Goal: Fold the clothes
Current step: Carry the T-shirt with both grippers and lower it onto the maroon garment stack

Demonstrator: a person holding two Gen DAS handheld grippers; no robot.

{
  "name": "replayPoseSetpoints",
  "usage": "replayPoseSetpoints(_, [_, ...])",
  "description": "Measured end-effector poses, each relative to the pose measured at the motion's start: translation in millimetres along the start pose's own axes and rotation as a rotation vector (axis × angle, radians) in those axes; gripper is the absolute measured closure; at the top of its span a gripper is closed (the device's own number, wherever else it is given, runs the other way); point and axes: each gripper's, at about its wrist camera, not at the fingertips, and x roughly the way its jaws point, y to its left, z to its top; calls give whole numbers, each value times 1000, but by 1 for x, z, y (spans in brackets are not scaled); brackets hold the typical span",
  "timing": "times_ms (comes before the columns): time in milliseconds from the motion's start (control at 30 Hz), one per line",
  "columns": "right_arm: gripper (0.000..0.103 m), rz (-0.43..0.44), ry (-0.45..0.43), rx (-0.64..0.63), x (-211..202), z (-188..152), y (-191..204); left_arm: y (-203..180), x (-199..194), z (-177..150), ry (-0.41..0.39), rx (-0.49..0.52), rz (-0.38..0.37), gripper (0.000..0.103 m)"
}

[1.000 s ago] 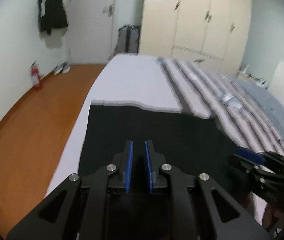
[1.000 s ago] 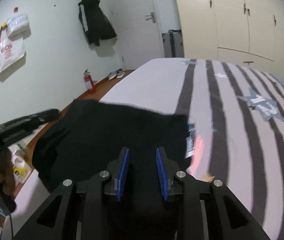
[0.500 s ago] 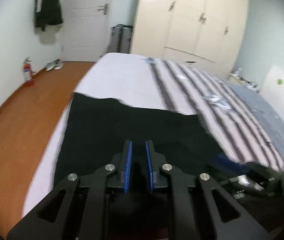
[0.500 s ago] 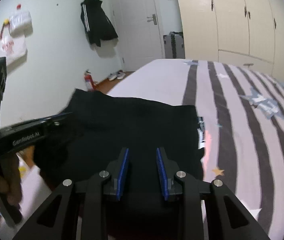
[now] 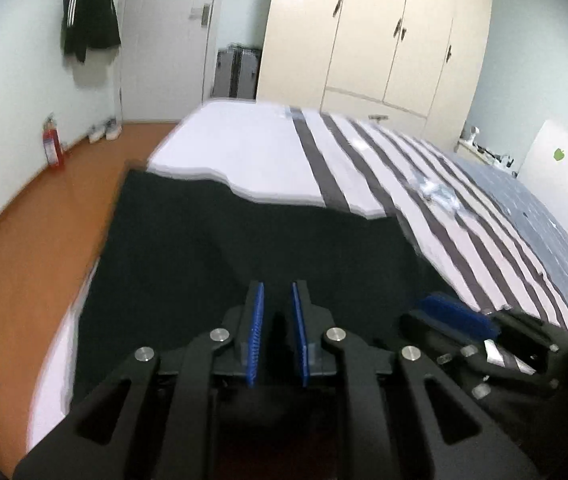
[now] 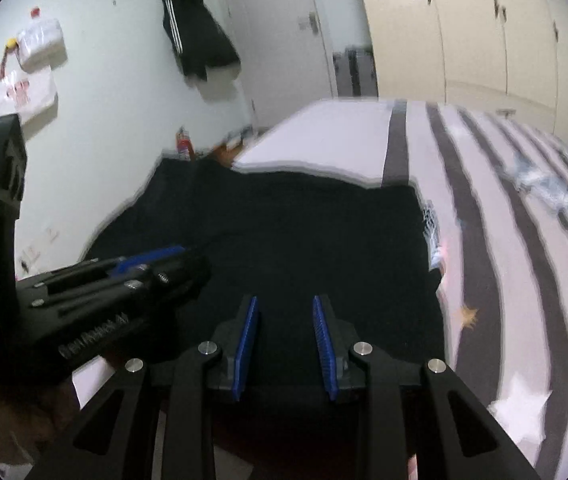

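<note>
**Black garment spread at the near end of the striped bed**

On the bed (image 5: 252, 152), at the end nearest both cameras, lies a black garment (image 5: 212, 248), matte and soft-looking, its far edge wavy against the pale sheet. The bed cover is white on the side toward the door and turns to dark grey stripes with small star shapes farther across; a white star (image 6: 522, 410) shows on the near stripe in the right wrist view. At the garment's edge toward the stripes a white label or printed patch (image 6: 430, 220) peeks out, but its writing is too blurred to read.

The left gripper (image 5: 278, 292) hangs over the near part of the garment, its ribbed blue pads (image 5: 258, 320) a narrow gap apart; whether cloth is pinched between them cannot be told. The right gripper (image 6: 284, 308) is over the same cloth, its blue pads standing wider apart, and again a grip cannot be judged (black fabric fills the view behind the gap).

Beyond the bed's far end stand a cream wardrobe (image 5: 384, 32) with small dark handles and a white door (image 5: 168, 32). Beside the door a black jacket (image 5: 88, 8) with white stripes hangs on the wall; a red fire extinguisher (image 5: 52, 146) stands on the orange-brown floor below. A plastic bag (image 6: 24, 94) with red lettering, unreadable, hangs farther along that wall.
</note>
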Motion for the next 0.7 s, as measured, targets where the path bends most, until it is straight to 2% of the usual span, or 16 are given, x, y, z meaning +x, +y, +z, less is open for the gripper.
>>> replayPoseSetpoints(100, [74, -41, -43, 13, 1, 21, -17, 24, 16, 15, 21, -14, 65, 91])
replayPoseSetpoints(167, [74, -67, -13, 36, 15, 23, -30, 39, 40, 10, 91, -4, 107, 91])
replayPoseSetpoints(267, [74, -103, 75, 64, 43, 15, -47, 42, 50, 2, 107, 30, 91, 91])
replayPoseSetpoints(367, [75, -119, 71, 3, 48, 6, -42, 49, 40, 22, 117, -19, 56, 91])
replayPoseSetpoints(467, [75, -111, 49, 33, 36, 11, -47, 56, 18, 43, 55, -26, 52, 91])
replayPoseSetpoints(533, [74, -117, 14, 49, 25, 18, -51, 67, 20, 56, 44, -33, 65, 90])
replayPoseSetpoints(633, [74, -122, 9, 70, 26, 26, -61, 87, 47, 60, 122, -38, 86, 90])
replayPoseSetpoints(700, [74, -120, 49, 82, 41, 30, -66, 92, 62, 52, 166, -3, 100, 90])
